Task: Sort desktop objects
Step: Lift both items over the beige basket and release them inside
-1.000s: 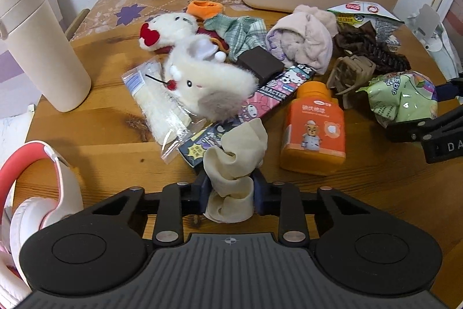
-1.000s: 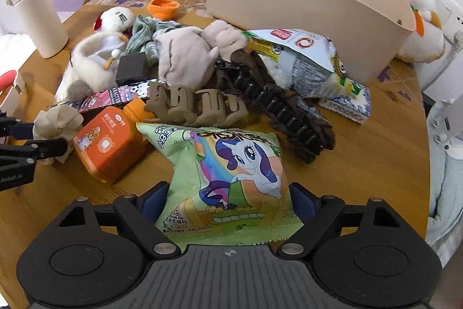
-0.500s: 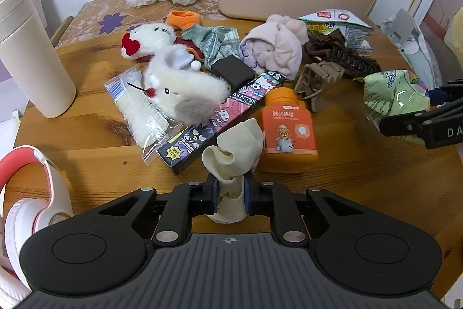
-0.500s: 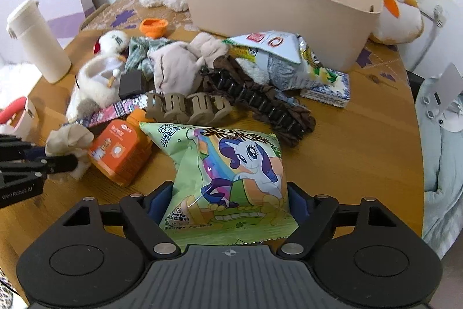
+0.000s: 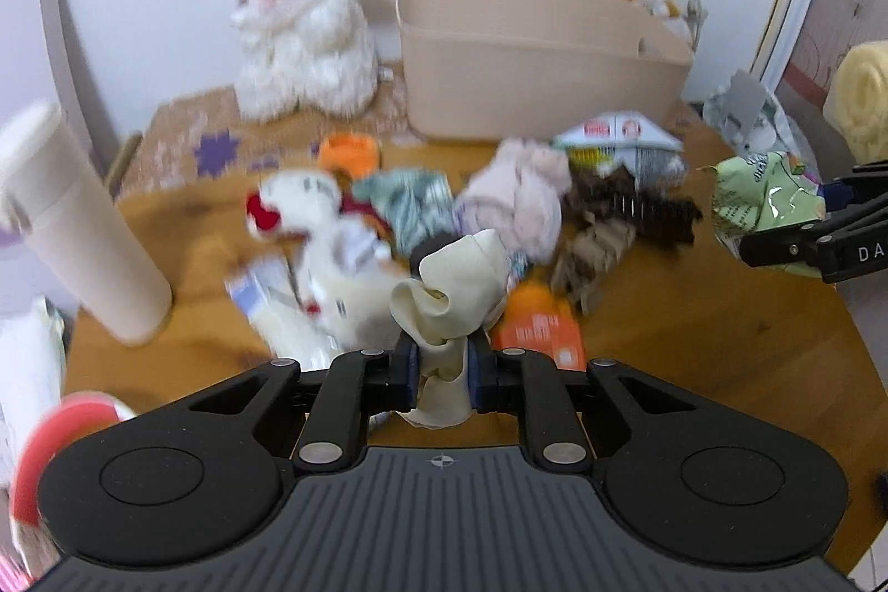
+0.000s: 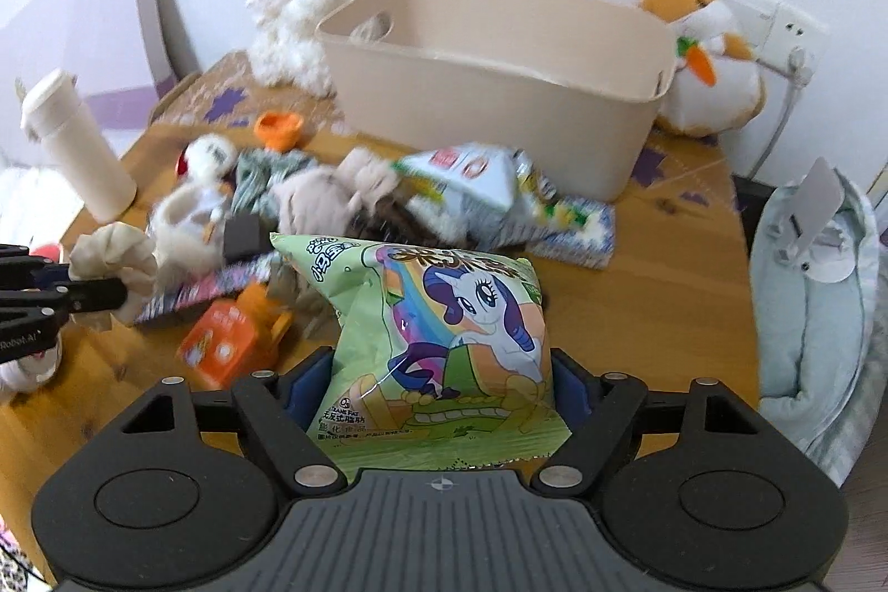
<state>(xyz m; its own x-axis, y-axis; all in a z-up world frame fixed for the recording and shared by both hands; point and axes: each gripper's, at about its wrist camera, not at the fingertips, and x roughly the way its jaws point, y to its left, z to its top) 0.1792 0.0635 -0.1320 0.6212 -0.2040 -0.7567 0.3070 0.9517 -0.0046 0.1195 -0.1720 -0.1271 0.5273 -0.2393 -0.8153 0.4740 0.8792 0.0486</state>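
My left gripper (image 5: 441,373) is shut on a cream scrunchie (image 5: 452,298) and holds it above the table; the scrunchie (image 6: 114,259) also shows at the left of the right wrist view. My right gripper (image 6: 444,384) is shut on a green pony snack bag (image 6: 444,325), lifted off the wood; that bag (image 5: 763,198) appears at the right edge of the left wrist view. A beige bin (image 6: 499,76) stands at the back of the table. The pile below holds an orange bottle (image 6: 227,342), a pink cloth (image 5: 519,198), brown hair claws (image 5: 627,214) and a white plush toy (image 5: 327,259).
A cream tumbler (image 5: 72,226) stands at the left. A white plush lamb (image 5: 305,20) sits behind the pile, an orange and white plush (image 6: 705,59) right of the bin. Pink headphones (image 5: 61,442) lie at the near left. A grey cushion (image 6: 816,309) lies off the table's right edge.
Both grippers have risen and tilted up, lifting the scrunchie and the snack bag off the table. The left jaws closed tighter on the scrunchie early on.
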